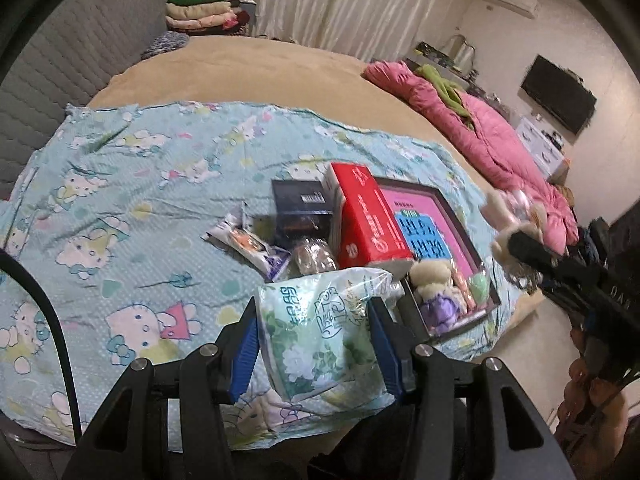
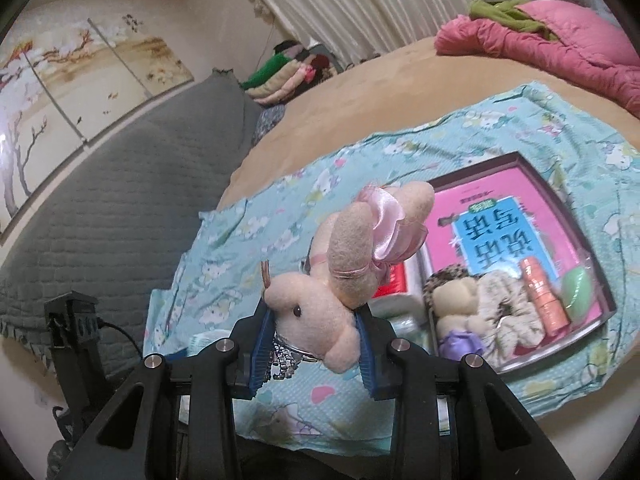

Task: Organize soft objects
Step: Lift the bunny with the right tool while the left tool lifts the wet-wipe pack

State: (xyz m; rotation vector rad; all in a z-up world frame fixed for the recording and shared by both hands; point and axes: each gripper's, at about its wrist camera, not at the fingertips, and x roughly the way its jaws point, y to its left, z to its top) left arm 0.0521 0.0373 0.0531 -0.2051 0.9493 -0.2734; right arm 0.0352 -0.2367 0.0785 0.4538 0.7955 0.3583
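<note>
Your left gripper (image 1: pixel 312 344) clenched a tissue pack (image 1: pixel 320 332), held above the patterned blue sheet (image 1: pixel 120 200). Your right gripper (image 2: pixel 314 346) clenched the head of a pink plush bunny (image 2: pixel 344 276), also lifted off the sheet, just beside the dark-rimmed tray (image 2: pixel 532 168). A small plush doll (image 2: pixel 452 312) and a scrunchie (image 2: pixel 504 316) lay in that tray.

Tan bed (image 1: pixel 280 68) under blue cartoon sheet (image 1: pixel 120 184), pink quilt (image 1: pixel 492 136).
</note>
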